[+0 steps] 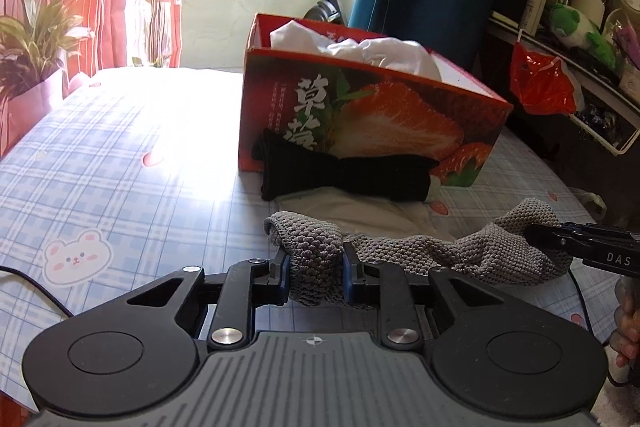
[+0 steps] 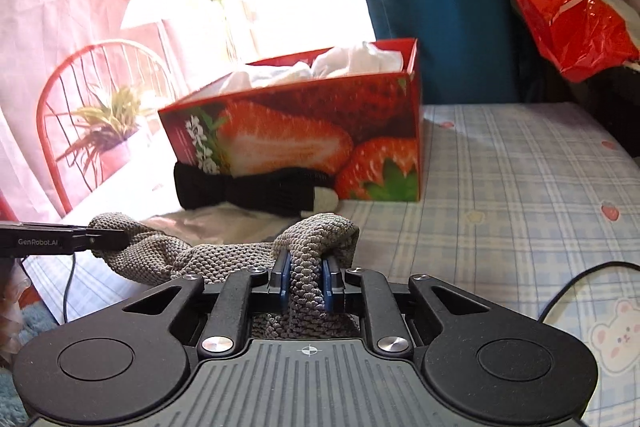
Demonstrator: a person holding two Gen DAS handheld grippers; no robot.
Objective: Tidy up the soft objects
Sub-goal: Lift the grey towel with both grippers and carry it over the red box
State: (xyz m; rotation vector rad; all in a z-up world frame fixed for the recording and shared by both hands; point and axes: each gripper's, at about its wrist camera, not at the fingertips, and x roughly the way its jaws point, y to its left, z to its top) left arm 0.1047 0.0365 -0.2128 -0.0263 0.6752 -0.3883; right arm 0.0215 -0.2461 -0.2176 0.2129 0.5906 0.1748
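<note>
Pinching opposite ends of a grey knitted sock [image 1: 404, 251], the left tool [image 1: 315, 267] and right tool [image 2: 306, 279] hold it above the blue checked bed sheet [image 1: 132, 163]. Just beyond, a black sock [image 1: 344, 175] lies against the red strawberry-printed cardboard box [image 1: 372, 123] holding white cloth [image 1: 372, 53].

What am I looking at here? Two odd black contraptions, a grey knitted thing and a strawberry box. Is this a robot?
No robot: a person holds two hand grippers, each carrying a camera that looks along its fingers. One picture comes from the left gripper, the other from the right gripper. Each is shut on one end of the same grey knitted cloth, stretched between them above a checked bedsheet. Behind lie a black sock and a strawberry box holding white fabric.
</note>
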